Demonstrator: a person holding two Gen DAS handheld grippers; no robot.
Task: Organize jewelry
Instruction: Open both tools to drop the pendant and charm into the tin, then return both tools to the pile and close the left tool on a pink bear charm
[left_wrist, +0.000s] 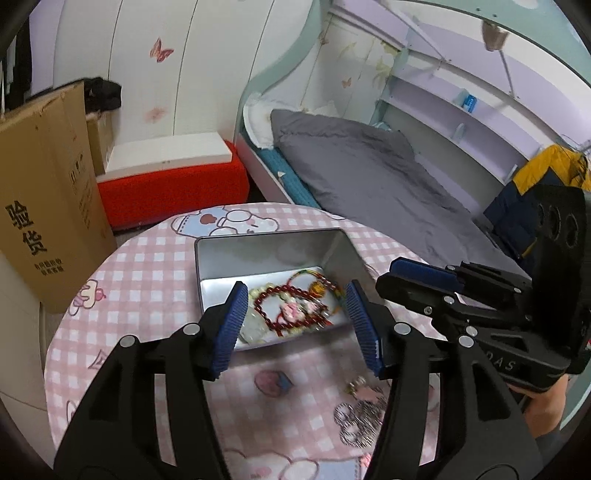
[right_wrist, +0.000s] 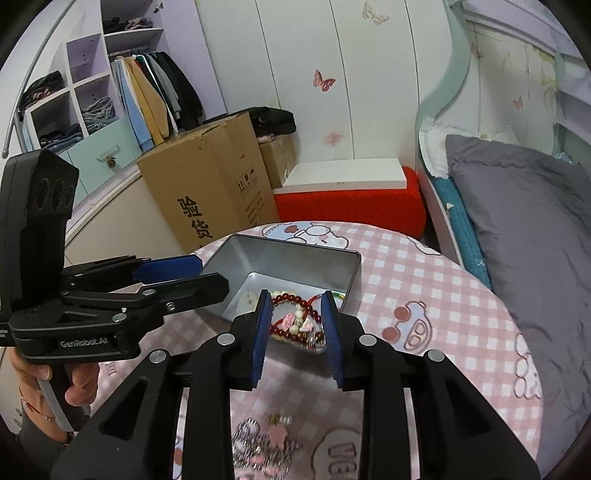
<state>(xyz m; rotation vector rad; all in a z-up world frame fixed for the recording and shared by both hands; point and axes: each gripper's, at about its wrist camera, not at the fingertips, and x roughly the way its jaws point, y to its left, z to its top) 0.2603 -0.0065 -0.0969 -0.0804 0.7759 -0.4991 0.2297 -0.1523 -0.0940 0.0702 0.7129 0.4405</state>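
Observation:
An open silver tin (left_wrist: 258, 254) (right_wrist: 295, 258) stands on the round table with the pink checked cloth (left_wrist: 147, 273) (right_wrist: 424, 295). In it lie a dark red bead bracelet (left_wrist: 269, 306) (right_wrist: 295, 299), a pale beaded piece (left_wrist: 255, 328) and a coloured cord bracelet (left_wrist: 317, 280). A silver chain with a pink charm (left_wrist: 354, 417) (right_wrist: 258, 443) lies on the cloth in front of the tin. My left gripper (left_wrist: 295, 325) is open and empty, over the tin's near edge. My right gripper (right_wrist: 297, 336) is open and empty, over the tin's near edge; it also shows in the left wrist view (left_wrist: 424, 277).
A cardboard box (left_wrist: 48, 192) (right_wrist: 210, 184) and a red stool with a white top (left_wrist: 173, 177) (right_wrist: 347, 195) stand behind the table. A bed with a grey duvet (left_wrist: 369, 177) (right_wrist: 517, 221) is on the right.

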